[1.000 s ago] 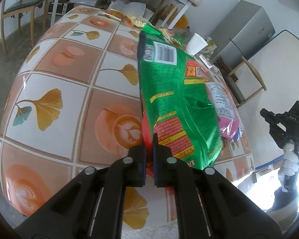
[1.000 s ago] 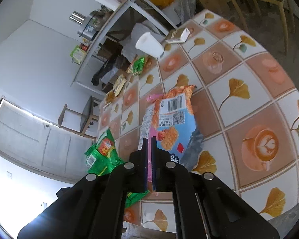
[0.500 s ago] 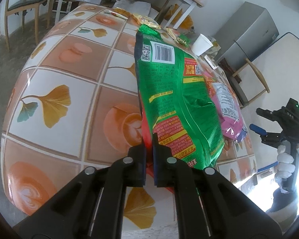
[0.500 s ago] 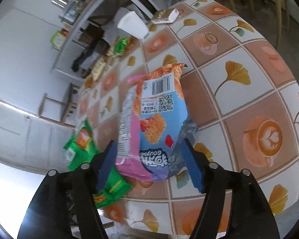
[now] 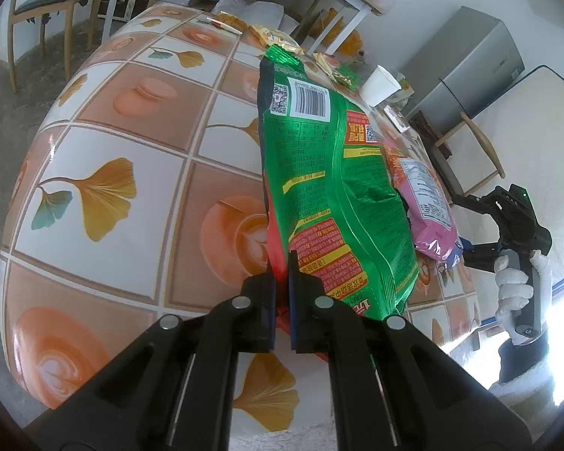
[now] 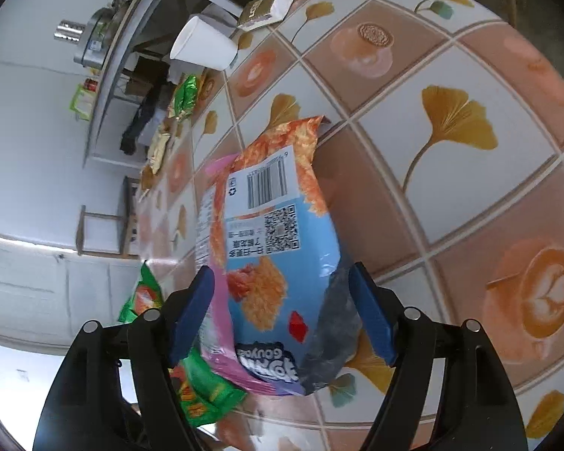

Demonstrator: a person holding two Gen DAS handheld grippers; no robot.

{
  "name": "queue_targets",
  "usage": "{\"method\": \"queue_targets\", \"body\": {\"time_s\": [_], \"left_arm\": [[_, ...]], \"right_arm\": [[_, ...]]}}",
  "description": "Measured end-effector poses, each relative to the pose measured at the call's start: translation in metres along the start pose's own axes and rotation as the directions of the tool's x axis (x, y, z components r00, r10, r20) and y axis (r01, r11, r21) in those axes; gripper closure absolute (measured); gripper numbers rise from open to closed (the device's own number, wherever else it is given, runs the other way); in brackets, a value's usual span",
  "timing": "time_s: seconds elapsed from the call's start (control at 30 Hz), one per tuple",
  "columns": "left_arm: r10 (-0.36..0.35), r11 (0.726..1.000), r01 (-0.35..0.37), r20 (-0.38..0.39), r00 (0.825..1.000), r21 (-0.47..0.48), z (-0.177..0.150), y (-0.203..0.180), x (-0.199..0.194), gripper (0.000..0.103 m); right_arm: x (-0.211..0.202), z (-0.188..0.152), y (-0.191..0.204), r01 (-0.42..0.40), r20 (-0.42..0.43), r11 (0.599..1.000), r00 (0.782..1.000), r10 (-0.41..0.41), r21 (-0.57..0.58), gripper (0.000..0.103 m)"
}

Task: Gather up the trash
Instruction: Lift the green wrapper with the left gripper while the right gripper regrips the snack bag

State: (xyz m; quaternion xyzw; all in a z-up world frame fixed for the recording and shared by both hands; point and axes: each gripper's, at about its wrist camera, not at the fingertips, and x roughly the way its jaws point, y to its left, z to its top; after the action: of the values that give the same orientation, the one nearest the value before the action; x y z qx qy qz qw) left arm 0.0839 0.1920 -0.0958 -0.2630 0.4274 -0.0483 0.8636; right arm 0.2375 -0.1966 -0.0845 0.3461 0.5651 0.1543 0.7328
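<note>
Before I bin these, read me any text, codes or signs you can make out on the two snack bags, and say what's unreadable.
"Gouyes", roughly, seen upside down; uncertain: blue and pink snack bag.
Recycling symbol, barcode and QR code, digits too small: same bag.
Chinese line beside the QR code: too blurred to quote.
Barcode and two QR codes: green snack bag.
Yellow and red Chinese panels and fine print: green bag, too small to read.
</note>
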Motion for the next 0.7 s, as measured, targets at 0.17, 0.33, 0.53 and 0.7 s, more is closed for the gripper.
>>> {"method": "queue_targets", "body": {"time_s": [0.17,0.33,0.53,0.7], "left_arm": [[0.002,1.0,-0.002,0.0,1.0,0.001,0.0,0.0,0.0,0.099],[0.003,1.0,-0.003,0.0,1.0,0.003,0.001,0.0,0.0,0.099],[0.011,1.0,-0.011,0.001,1.0,0.007,-0.001,0.0,0.001,0.099],[0.018,1.0,-0.018,-0.001,1.0,0.008,-0.001,-0.002,0.001,0.099]], "right_arm": [[-0.008,-0.007,0.006,-0.049,0.009,0.999,0.999,0.049,-0.019,0.031],[-0.019,-0.013,0.006,-0.158,0.006,0.987,0.987,0.158,-0.005,0.035],[-0.002,-0.008,-0.002,-0.234,-0.036,0.971,0.971,0.236,0.042,0.047],[0.027,-0.006,-0.014,-0.323,-0.077,0.936,0.939,0.335,0.137,0.057]]}}
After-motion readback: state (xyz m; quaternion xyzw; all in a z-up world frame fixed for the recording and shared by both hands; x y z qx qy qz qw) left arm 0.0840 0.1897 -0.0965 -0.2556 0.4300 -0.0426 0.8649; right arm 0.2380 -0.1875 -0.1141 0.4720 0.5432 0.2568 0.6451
